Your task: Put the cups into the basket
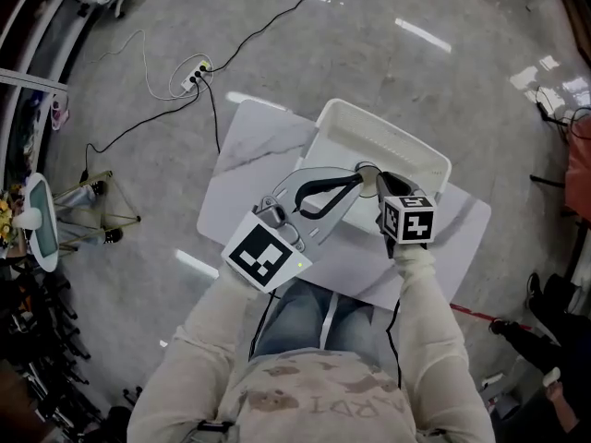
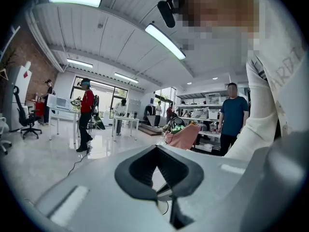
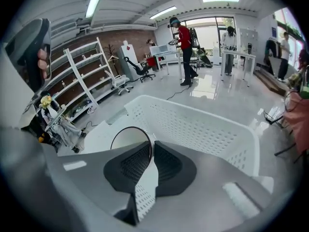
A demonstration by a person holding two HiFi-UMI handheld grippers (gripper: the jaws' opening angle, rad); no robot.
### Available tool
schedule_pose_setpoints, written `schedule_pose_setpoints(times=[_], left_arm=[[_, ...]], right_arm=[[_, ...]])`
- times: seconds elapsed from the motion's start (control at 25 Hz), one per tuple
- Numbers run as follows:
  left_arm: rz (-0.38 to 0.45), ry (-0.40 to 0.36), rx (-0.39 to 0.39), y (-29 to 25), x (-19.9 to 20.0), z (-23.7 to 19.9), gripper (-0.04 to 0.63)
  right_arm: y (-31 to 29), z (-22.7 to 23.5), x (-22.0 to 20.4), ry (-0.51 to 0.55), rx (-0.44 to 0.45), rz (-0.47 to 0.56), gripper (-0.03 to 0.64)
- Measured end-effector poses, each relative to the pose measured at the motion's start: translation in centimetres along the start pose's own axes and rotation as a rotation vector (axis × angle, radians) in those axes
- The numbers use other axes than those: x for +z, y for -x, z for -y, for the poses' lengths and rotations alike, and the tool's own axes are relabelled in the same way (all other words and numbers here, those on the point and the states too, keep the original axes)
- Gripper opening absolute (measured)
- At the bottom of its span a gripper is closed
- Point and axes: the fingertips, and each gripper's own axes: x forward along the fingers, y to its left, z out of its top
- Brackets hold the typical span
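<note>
Pinching a cup [image 3: 128, 137] by its thin wall in the right tongs [image 3: 151, 146], with one dark pad inside the round rim and one outside. Showing only the dark rim and the pale inside of the cup from that camera. Holding it right beside the near wall of the white basket [image 3: 207, 129] with its many little holes. Not showing clearly enough to tell whether over the rim or just outside it. Looking like a small ring in the head view, that cup [image 1: 367, 168], at the tip of the right tongs [image 1: 374, 175], close to the near part of the basket [image 1: 420, 155].

Sitting the basket on a white marble-look surface [image 1: 249, 155], toward its far side. Pointing the left tongs [image 1: 355, 179] at the right tongs, tips near each other, in front of the basket. Pressing the pads of the left tongs [image 2: 157, 149] close together, with nothing between them. Looking up past them into a big bright room with long ceiling lamps [image 2: 164, 40] and a person in a blue shirt [image 2: 233, 115].

Carrying a left cube [image 1: 265, 255] and a right cube [image 1: 408, 220], both with black and white squares. Reaching down to both from pale sleeves [image 1: 434, 321]. Showing a white power strip [image 1: 194, 77] with dark cables on the grey floor [image 1: 369, 53] beyond the surface. Showing, farther off in the right gripper view, a person in a red top [image 3: 185, 42] and white shelves [image 3: 91, 76].
</note>
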Motion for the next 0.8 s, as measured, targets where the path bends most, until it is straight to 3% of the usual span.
schedule_pose_setpoints(times=[0.48, 0.8], left_arm=[[-0.054, 0.063, -0.066, -1.9, -5.5, -1.0, 0.000], [-0.073, 0.112, -0.036, -0.7, -8.4, -3.1, 0.000]], right_arm=[[-9.4, 3.1, -5.1, 0.066, 0.036, -0.219, 0.054], [-12.8, 3.7, -7.0, 0.059, 0.044, -0.258, 0.055]])
